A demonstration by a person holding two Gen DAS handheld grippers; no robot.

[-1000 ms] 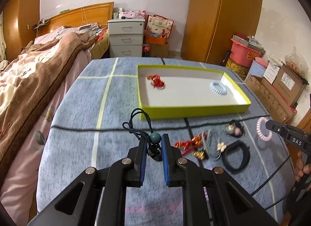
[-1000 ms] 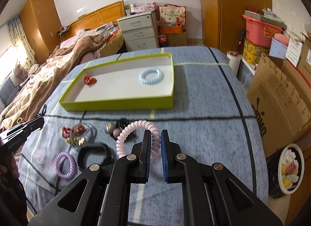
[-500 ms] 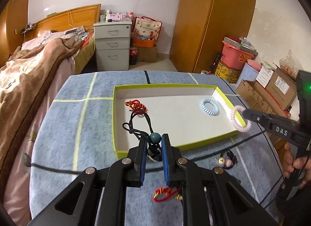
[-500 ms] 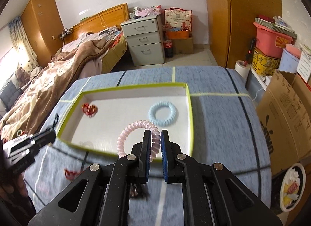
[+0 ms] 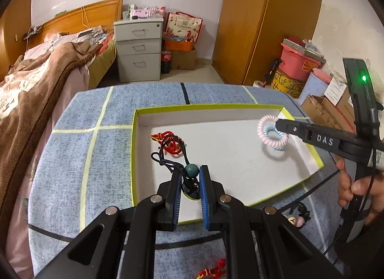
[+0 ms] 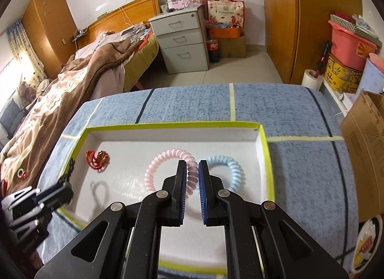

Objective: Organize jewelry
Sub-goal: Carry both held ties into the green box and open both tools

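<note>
A: The table under the blue checked cloth carries a shallow tray with a lime-green rim, and both grippers hang over it.

B: What lies in the tray?

A: A red knotted cord near the far left corner and a pale blue coil hair tie toward the right edge. A few pieces sit outside on the cloth by the near edge: a small bear-shaped hair tie and a red and gold ornament.

B: And the grippers?

A: The right gripper is closed tight on a pink coil hair tie, which hangs above the tray floor just beside the blue one. The left gripper stands narrow, clamped on a black cord necklace with a teal bead; its loops dangle over the tray's left part, close to the red cord.

B: How should the drop go well?

A: Probably by lowering each piece until it nearly rests on the white floor before the jaws part. The pink tie wants a bare spot, not on top of the blue one, since coils bounce and roll. The necklace is limp, so laying its loops down clear of the red cord should avoid a tangle.
</note>
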